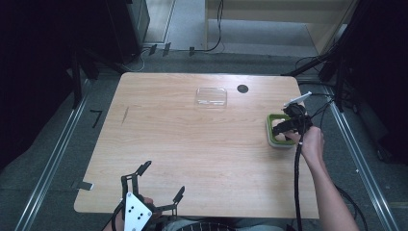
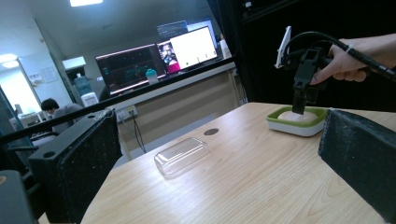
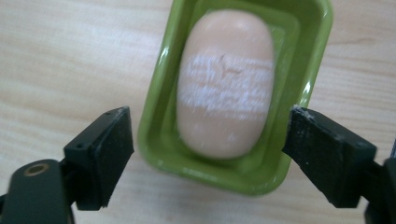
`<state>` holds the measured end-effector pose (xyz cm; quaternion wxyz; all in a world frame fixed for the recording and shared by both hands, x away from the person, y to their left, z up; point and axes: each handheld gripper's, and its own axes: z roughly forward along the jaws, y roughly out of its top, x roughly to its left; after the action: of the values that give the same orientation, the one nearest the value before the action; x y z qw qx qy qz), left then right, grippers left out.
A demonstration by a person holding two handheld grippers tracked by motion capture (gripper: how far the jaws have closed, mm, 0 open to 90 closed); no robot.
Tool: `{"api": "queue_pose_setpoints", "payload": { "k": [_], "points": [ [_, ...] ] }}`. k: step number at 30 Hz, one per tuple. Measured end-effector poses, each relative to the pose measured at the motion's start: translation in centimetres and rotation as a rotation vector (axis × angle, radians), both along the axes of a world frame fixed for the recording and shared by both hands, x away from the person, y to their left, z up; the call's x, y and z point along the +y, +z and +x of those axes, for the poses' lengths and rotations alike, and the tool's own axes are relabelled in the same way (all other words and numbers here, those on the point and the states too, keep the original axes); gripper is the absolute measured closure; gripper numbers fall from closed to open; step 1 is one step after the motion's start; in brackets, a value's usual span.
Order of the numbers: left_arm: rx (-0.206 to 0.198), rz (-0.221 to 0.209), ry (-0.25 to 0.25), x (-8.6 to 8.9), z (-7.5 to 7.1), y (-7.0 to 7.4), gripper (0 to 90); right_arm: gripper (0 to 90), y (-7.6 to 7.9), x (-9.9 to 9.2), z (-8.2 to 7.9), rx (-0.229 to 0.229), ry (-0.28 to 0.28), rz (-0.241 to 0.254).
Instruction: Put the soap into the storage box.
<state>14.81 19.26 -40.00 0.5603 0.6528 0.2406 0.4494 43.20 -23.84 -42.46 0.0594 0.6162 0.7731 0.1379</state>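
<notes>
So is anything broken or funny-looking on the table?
Mostly fine. The soap in the green dish has a rough whitish band scraped across its middle with a small crack-like mark, so it looks worn. The clear lid lies apart from the dish, farther back on the table. Nothing looks spilled.

Right gripper (image 1: 284,126) points down, jaws spread; left gripper (image 1: 156,185) level, agape.
</notes>
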Motion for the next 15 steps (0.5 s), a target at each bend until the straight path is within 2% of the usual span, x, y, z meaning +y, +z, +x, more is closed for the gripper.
{"api": "queue_pose_setpoints", "payload": {
  "k": [5, 15],
  "points": [
    [0.0, 0.0, 0.002, 0.0, 0.0, 0.0, 0.0, 13.7, 0.7, 0.3, -1.2, 0.017, 0.048, -0.012],
    [-0.001, 0.0, -0.001, 0.0, 0.0, 0.0, 0.0, 13.1, 2.0, 1.2, -3.9, 0.016, 0.137, -0.06]
  ]
}}
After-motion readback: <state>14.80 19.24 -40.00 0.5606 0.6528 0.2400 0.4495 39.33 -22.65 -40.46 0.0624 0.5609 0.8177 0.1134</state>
